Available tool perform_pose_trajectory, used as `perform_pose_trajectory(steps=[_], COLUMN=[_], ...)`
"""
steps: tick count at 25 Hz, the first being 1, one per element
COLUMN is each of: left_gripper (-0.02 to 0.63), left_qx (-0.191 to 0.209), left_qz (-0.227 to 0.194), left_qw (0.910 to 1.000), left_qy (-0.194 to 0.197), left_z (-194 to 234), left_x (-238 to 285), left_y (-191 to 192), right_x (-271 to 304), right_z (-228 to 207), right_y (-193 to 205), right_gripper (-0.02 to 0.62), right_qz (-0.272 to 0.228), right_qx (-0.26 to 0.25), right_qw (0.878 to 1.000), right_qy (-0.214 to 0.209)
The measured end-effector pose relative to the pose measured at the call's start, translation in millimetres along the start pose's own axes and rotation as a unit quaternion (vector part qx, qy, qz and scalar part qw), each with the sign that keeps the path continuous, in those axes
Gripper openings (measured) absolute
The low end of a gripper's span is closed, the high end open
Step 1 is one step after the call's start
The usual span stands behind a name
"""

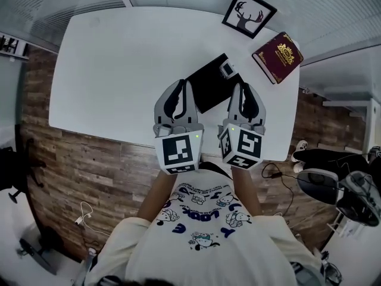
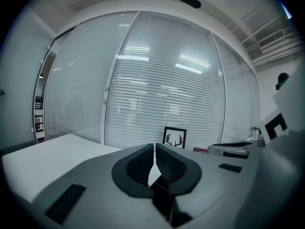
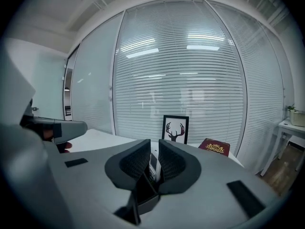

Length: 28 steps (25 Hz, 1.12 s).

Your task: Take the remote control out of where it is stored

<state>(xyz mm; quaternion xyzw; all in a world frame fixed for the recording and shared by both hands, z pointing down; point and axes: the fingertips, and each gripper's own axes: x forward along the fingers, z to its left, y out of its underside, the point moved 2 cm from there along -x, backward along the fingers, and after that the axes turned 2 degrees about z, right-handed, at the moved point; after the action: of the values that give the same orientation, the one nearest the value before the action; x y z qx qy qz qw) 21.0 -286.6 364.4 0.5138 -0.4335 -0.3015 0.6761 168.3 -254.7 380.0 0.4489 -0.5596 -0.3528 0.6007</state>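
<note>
A black case point(image 1: 208, 88) lies at the middle of the white table point(image 1: 113, 58). A small pale grey remote control point(image 1: 227, 70) shows at its far right end. My left gripper point(image 1: 180, 87) hovers over the case's near left part, its jaws together with nothing between them point(image 2: 155, 151). My right gripper point(image 1: 243, 88) is just short of the remote on the right. Its jaws stand a thin slit apart point(image 3: 155, 149), and through the slit I see the remote point(image 3: 153, 168) and the case point(image 3: 143, 197) beyond. I see nothing held.
A framed deer picture point(image 1: 249, 14) leans at the table's far edge. A dark red book point(image 1: 277, 57) lies at the right corner. Window blinds close off the far side. The floor beside the table holds shoes, cables and a chair base.
</note>
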Motion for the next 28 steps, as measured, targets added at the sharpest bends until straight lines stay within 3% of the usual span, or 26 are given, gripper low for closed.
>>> perform_pose_trajectory(steps=[28], left_gripper=[0.028], left_qx=[-0.014], left_qz=[0.062], left_qw=[0.9977], left_qy=[0.022], left_z=[0], left_x=[71], left_y=[35], right_x=[63], right_z=[-18], right_y=[38], right_gripper=[0.052], right_qz=[0.078], right_qx=[-0.004], right_qw=[0.997], right_qy=[-0.003])
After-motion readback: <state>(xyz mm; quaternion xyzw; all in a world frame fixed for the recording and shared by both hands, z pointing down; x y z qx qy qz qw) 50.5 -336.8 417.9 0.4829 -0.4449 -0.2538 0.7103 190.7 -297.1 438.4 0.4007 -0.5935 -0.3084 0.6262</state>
